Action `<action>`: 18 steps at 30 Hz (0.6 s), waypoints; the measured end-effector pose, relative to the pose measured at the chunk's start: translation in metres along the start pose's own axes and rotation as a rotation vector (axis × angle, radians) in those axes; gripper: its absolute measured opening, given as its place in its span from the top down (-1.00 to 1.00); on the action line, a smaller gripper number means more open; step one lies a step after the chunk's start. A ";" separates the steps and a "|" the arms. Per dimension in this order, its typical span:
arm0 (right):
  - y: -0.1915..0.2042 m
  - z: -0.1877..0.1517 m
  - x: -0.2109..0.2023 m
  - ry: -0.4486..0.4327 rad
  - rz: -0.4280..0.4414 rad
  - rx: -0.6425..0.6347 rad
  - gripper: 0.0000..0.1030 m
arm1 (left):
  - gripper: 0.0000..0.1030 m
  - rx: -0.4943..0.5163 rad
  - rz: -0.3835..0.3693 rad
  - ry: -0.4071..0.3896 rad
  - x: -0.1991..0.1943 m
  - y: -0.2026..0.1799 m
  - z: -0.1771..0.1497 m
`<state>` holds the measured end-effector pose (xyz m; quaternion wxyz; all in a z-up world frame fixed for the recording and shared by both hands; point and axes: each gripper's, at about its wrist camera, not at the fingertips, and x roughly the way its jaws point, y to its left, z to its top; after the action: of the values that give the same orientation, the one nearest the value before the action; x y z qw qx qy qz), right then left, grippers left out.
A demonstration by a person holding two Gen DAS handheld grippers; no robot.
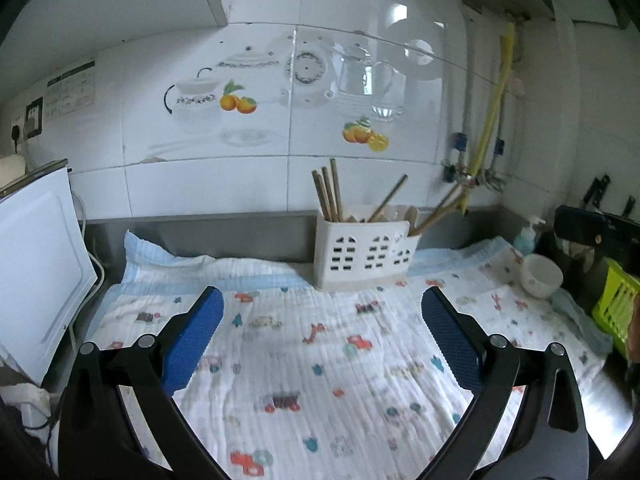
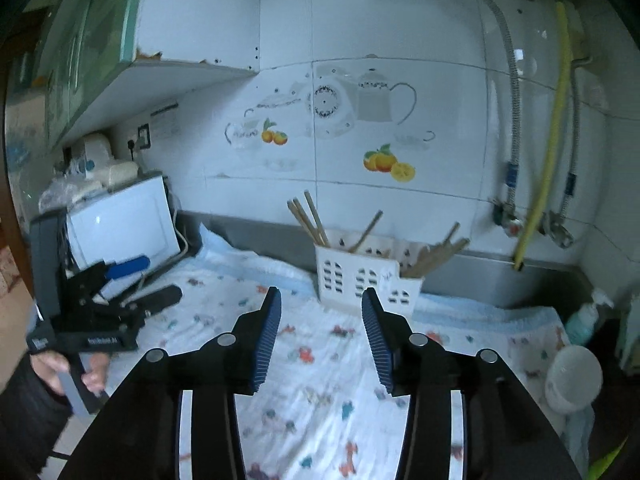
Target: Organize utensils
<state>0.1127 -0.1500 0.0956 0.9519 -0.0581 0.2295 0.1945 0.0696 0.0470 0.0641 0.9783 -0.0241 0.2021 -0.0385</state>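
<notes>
Apparently between placements, both the left gripper (image 1: 322,308) and right gripper (image 2: 322,312) hang over the worktop with jaws released and empty, the chopsticks (image 1: 329,194) standing in the white holder (image 1: 362,254) at the back edge, so the next move calls for finding any utensil left out.

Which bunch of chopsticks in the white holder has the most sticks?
The bunch in the left end of the utensil holder: three chopsticks standing close together. The middle section has only one leaning stick showing.
</notes>
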 end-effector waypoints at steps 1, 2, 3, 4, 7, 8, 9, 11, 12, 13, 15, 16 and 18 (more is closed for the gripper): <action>0.004 -0.007 -0.004 0.003 -0.016 -0.014 0.11 | -0.90 0.001 -0.006 0.001 -0.003 -0.002 -0.002; 0.007 -0.011 -0.006 0.002 -0.028 -0.022 0.05 | -0.90 0.003 -0.013 0.006 -0.004 -0.004 -0.005; 0.010 -0.017 -0.009 0.005 -0.043 -0.030 0.01 | -0.90 0.003 -0.020 0.016 -0.006 -0.007 -0.008; 0.013 -0.023 -0.010 0.014 -0.055 -0.036 0.01 | -0.90 0.004 -0.022 0.020 -0.007 -0.009 -0.011; 0.017 -0.034 -0.009 0.038 -0.060 -0.026 -0.08 | -0.90 0.004 -0.020 0.032 -0.010 -0.014 -0.019; 0.019 -0.040 -0.008 0.049 -0.064 -0.027 -0.12 | -0.90 0.002 -0.025 0.037 -0.010 -0.015 -0.021; 0.020 -0.044 -0.007 0.057 -0.071 -0.030 -0.14 | -0.90 -0.005 -0.027 0.044 -0.010 -0.016 -0.024; 0.022 -0.053 -0.004 0.079 -0.086 -0.031 -0.24 | -0.90 -0.009 -0.028 0.057 -0.008 -0.017 -0.029; 0.023 -0.058 -0.003 0.090 -0.094 -0.030 -0.25 | -0.90 -0.010 -0.026 0.062 -0.007 -0.017 -0.030; 0.023 -0.060 -0.001 0.095 -0.098 -0.028 -0.25 | -0.90 -0.013 -0.022 0.066 -0.006 -0.018 -0.032; 0.021 -0.068 0.002 0.108 -0.106 -0.013 -0.28 | -0.90 -0.010 -0.017 0.074 -0.004 -0.018 -0.036; 0.021 -0.070 0.003 0.113 -0.110 -0.010 -0.32 | -0.90 -0.010 -0.012 0.083 -0.003 -0.018 -0.039; 0.021 -0.076 0.007 0.129 -0.126 -0.012 -0.33 | -0.90 -0.016 -0.013 0.096 0.000 -0.018 -0.042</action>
<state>0.0785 -0.1434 0.0243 0.9452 -0.0907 0.2849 0.1313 0.0513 0.0276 0.0269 0.9670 -0.0313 0.2491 -0.0444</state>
